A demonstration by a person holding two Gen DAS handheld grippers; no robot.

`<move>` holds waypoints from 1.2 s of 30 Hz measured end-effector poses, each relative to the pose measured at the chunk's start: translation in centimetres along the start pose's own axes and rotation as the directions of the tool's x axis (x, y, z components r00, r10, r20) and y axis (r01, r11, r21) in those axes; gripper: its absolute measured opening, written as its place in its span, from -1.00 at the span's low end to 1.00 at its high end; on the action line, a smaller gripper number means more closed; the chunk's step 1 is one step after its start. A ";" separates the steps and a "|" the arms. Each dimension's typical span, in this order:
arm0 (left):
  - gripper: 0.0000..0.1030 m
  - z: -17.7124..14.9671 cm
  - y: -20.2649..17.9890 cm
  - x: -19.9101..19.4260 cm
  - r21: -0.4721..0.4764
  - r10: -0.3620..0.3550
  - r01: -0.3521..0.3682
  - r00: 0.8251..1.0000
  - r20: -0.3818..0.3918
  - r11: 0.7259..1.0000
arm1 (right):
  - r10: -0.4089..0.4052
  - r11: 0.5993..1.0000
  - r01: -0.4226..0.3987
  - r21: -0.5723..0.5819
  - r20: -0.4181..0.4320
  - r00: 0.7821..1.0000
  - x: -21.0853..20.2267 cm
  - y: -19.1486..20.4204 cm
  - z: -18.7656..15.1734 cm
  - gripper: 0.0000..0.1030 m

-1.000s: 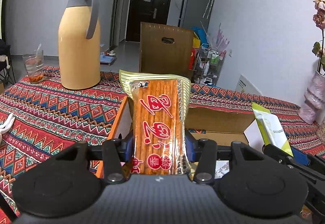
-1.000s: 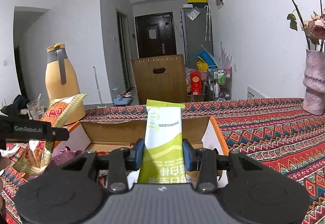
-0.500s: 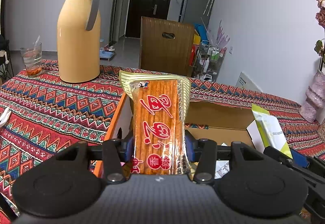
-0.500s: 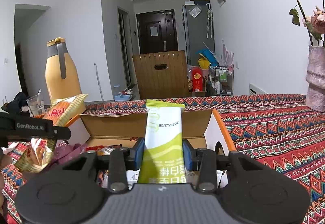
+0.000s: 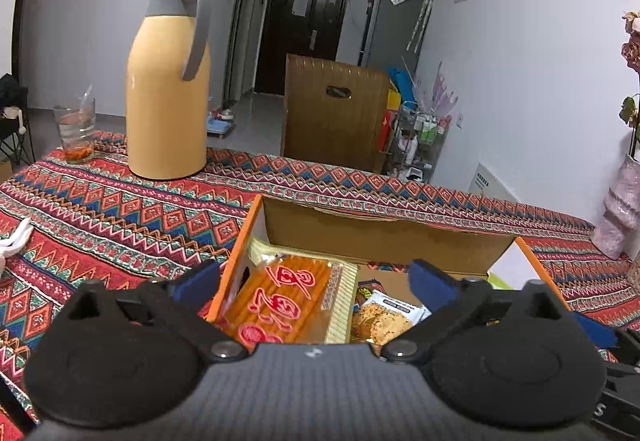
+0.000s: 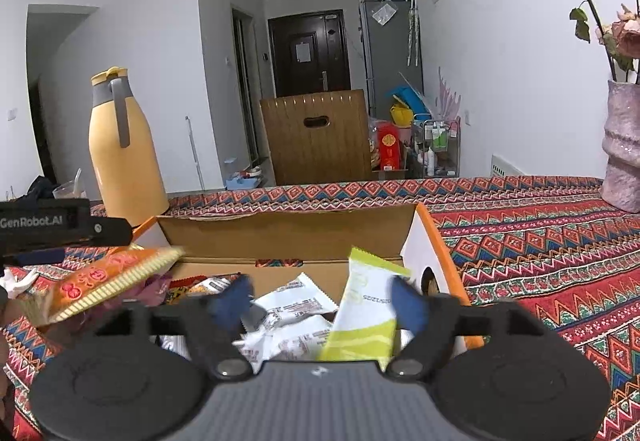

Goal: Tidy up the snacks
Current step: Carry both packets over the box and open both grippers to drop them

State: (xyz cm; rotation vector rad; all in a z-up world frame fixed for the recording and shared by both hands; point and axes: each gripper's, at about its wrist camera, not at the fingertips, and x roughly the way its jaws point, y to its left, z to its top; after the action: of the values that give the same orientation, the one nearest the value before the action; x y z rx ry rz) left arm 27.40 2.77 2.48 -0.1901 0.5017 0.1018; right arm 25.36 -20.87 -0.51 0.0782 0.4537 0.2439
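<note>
Now that both tongs have just been opening, neither grips anything. My left tongs (image 5: 314,279) gape wide; the orange snack pack (image 5: 284,301) has dropped from upright between them into the cardboard box (image 5: 384,237), left end. My right tongs (image 6: 320,299) are spread too, and the green sachet (image 6: 366,315) tilts loose between them, falling onto white packets (image 6: 288,317). Two snacks boxed; next pick elsewhere on the worktop (image 5: 100,217).
</note>
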 end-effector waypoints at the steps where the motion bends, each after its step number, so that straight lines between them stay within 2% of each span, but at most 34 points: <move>1: 1.00 0.0 0.0 0.0 -0.004 -0.004 0.004 1.000 0.001 1.000 | 0.001 1.000 -0.001 0.001 0.005 1.000 -0.1 0.0 0.0 0.87; 2: 1.00 0.1 0.1 -0.1 -0.007 -0.004 0.004 1.000 0.001 1.000 | 0.002 1.000 -0.002 0.002 0.009 1.000 -0.2 0.0 -0.1 1.00; 17: 1.00 0.3 0.1 -0.8 -0.020 0.001 -0.001 1.000 0.005 1.000 | -0.011 1.000 0.010 0.019 0.033 0.999 -0.9 -0.3 0.2 1.00; 28: 1.00 1.1 0.0 -4.7 -0.010 -0.002 0.003 0.999 0.052 1.000 | -0.007 1.000 0.010 -0.029 0.092 0.996 -4.5 0.9 1.4 1.00; 36: 1.00 -0.2 0.8 -8.5 0.018 -0.012 0.011 0.998 0.060 1.000 | 0.002 0.999 0.004 -0.052 0.099 0.995 -8.1 1.6 0.9 1.00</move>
State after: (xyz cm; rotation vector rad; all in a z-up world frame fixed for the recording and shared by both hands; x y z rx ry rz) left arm 19.81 3.06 6.35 -0.1725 0.4410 0.0917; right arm 18.33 -21.39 3.92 0.0387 0.3485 0.2495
